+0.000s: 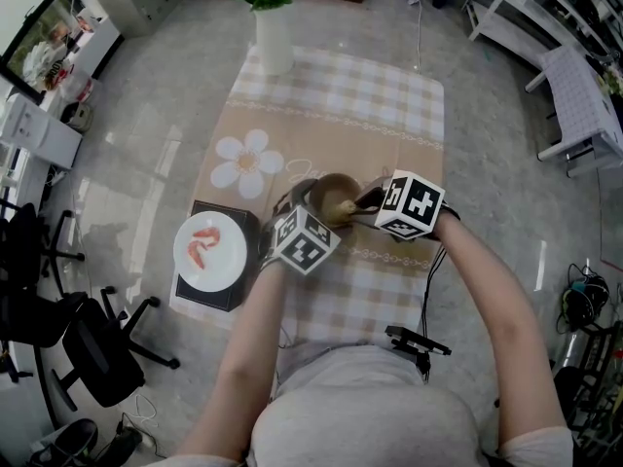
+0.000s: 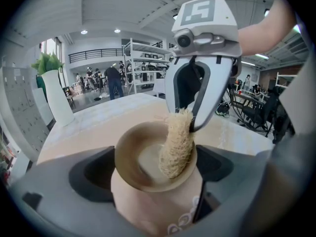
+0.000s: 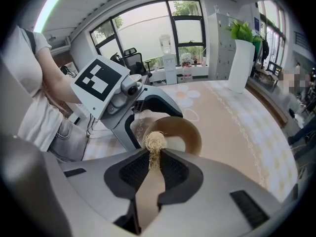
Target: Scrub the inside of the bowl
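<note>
A tan bowl (image 1: 331, 197) is held tilted above the checked tablecloth; its pinkish outside with a white pattern fills the left gripper view, and its brown inside (image 2: 143, 157) faces up. My left gripper (image 1: 292, 210) is shut on the bowl (image 3: 180, 135) from the near left side. My right gripper (image 1: 362, 202) is shut on a pale straw-coloured loofah scrubber (image 2: 177, 144), whose end rests inside the bowl against its right wall. In the right gripper view the scrubber (image 3: 154, 147) pokes out between the jaws at the bowl's rim.
A white plate with shrimp (image 1: 209, 246) sits on a black block (image 1: 222, 295) at the table's left edge. A white vase with a green plant (image 1: 273, 32) stands at the far end. Black office chairs (image 1: 68, 329) stand on the floor to the left.
</note>
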`<state>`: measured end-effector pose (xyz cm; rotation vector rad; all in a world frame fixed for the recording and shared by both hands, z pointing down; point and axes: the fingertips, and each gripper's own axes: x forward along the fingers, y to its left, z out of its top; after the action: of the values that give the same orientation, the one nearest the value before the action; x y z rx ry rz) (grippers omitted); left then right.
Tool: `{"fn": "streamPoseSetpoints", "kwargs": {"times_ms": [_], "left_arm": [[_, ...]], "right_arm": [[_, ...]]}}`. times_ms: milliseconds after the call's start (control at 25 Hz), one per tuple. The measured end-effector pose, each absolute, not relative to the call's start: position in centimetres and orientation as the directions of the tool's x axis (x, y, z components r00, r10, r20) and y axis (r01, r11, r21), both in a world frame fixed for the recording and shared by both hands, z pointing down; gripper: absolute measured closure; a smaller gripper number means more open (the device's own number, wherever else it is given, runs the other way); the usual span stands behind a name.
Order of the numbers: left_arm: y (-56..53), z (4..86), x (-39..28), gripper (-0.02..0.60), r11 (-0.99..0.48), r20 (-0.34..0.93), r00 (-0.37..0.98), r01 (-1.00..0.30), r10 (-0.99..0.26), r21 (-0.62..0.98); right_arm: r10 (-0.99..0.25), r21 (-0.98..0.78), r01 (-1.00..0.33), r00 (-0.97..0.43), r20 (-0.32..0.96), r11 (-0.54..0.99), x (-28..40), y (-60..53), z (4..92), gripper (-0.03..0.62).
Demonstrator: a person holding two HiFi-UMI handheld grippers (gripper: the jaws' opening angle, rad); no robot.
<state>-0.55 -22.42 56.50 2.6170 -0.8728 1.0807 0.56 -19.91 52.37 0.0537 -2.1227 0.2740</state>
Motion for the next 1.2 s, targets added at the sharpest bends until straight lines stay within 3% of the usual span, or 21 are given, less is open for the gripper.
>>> {"fn": "streamPoseSetpoints", "kwargs": {"times_ms": [640,1200], "left_arm": [[-22.4,56.5,-0.5,0.074,-0.813,0.694,0.562,-0.58,-0.45,-0.057],[-22.2,56.5,-0.6,0.074,-0.813,0.694,0.562,-0.58,-0.45,-0.057]], "right_arm": [[0.068,-0.194,-0.141,-0.614,0.786,0.971,-3.0,-19.6,52.2,0.526],[-0.159,-0.076,-0.335,-0.619,0.769,0.939,-3.9,-24.0,52.6,0.526]]}}
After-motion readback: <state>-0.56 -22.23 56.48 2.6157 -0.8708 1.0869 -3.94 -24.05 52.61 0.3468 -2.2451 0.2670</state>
